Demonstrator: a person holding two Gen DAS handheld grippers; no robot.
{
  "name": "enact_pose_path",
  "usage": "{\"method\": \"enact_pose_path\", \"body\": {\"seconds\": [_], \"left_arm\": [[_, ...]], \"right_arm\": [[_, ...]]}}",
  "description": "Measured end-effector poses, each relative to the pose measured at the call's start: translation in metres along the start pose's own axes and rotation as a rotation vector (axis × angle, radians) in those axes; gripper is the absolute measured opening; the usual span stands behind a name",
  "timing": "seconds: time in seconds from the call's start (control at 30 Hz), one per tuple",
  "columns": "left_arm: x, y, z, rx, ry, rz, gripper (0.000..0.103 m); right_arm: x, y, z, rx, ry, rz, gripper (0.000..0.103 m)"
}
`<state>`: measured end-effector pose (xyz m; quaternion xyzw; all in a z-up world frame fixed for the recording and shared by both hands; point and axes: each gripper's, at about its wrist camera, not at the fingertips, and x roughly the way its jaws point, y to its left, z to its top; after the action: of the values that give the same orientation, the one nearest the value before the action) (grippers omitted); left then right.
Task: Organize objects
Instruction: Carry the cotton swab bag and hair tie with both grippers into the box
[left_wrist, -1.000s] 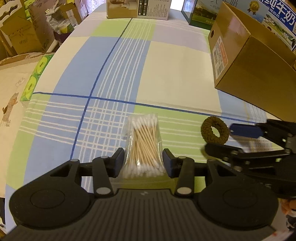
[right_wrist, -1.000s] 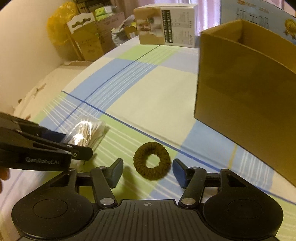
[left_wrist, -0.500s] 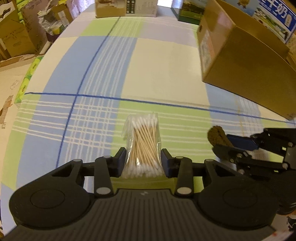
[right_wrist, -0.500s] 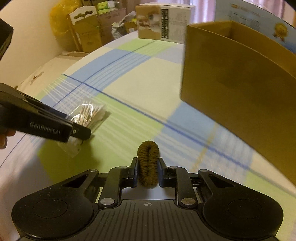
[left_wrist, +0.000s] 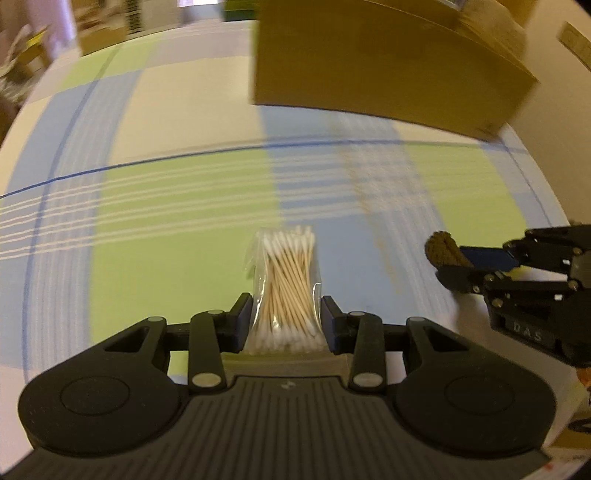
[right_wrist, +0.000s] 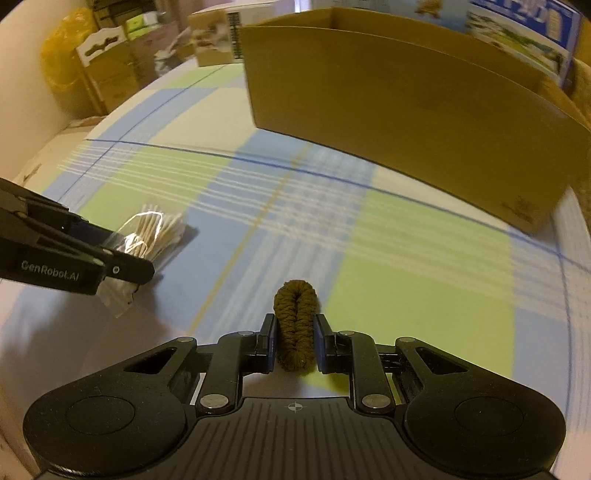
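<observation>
1. Cotton swab bag (left_wrist: 286, 291) — clamped in the left gripper (left_wrist: 286, 317), jaws pinched on both long sides near the lower end, bag lifted clear of the cloth. In the right wrist view it hangs at 9 o'clock.
2. Handling, my read: very light, clear film is slippery and crinkly, swabs inside can shift. Best held across the packed bundle, not on the loose film edge.
3. Hair tie (right_wrist: 295, 325) — brown knit ring, squashed flat to an oval between the right gripper (right_wrist: 295, 343) pads, jaws narrow and closed on it. Soft, springy, no weight; any grip across the band works, it won't break.
4. In the left wrist view the right gripper sits at 3 o'clock, hair tie poking out of its tip.
5. Cardboard box (right_wrist: 388, 107) — open-topped, at 12 to 1 o'clock ahead of both grippers, well apart from both loads. Likely the drop target — a guess from the task.
6. Checked cloth (left_wrist: 166, 221) covers the surface underneath; more cartons (right_wrist: 107, 70) stacked at 10 to 11 o'clock in the background, blurred.
</observation>
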<state>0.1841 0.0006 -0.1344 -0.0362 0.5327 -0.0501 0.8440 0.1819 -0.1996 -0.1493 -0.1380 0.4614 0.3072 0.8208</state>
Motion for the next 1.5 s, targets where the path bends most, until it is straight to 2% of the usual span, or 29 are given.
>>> {"method": "enact_pose_path", "body": {"seconds": [0.07, 0.17, 0.23, 0.3, 0.37, 0.57, 0.8, 1.23, 1.5], "left_arm": [[0.001, -0.010, -0.003, 0.024, 0.000, -0.009, 0.035], [0.003, -0.021, -0.004, 0.051, 0.004, -0.001, 0.045], [0.005, -0.027, -0.003, 0.069, 0.008, 0.010, 0.046], [0.006, -0.031, -0.003, 0.085, 0.010, 0.023, 0.044], [0.006, -0.034, -0.002, 0.097, 0.010, 0.034, 0.035], [0.003, -0.037, -0.001, 0.083, 0.026, 0.030, 0.027], [-0.005, -0.043, 0.000, 0.074, 0.022, 0.023, 0.025], [-0.046, -0.058, 0.018, 0.065, -0.074, -0.004, 0.024], [-0.065, -0.070, 0.028, 0.076, -0.124, -0.024, 0.024]], "right_arm": [[-0.005, -0.001, -0.007, 0.013, -0.002, -0.008, 0.017], [-0.009, -0.002, -0.013, 0.031, -0.007, -0.016, 0.017], [-0.010, -0.002, -0.015, 0.036, -0.007, -0.018, 0.017], [-0.012, -0.003, -0.017, 0.040, -0.007, -0.018, 0.017], [-0.014, -0.004, -0.017, 0.045, -0.006, -0.015, 0.017], [-0.017, -0.008, -0.017, 0.050, 0.003, -0.001, 0.017], [-0.029, -0.020, -0.011, 0.083, -0.035, 0.032, 0.017], [-0.069, -0.043, 0.004, 0.163, -0.120, 0.102, 0.017], [-0.086, -0.044, 0.012, 0.161, -0.155, 0.138, 0.017]]}}
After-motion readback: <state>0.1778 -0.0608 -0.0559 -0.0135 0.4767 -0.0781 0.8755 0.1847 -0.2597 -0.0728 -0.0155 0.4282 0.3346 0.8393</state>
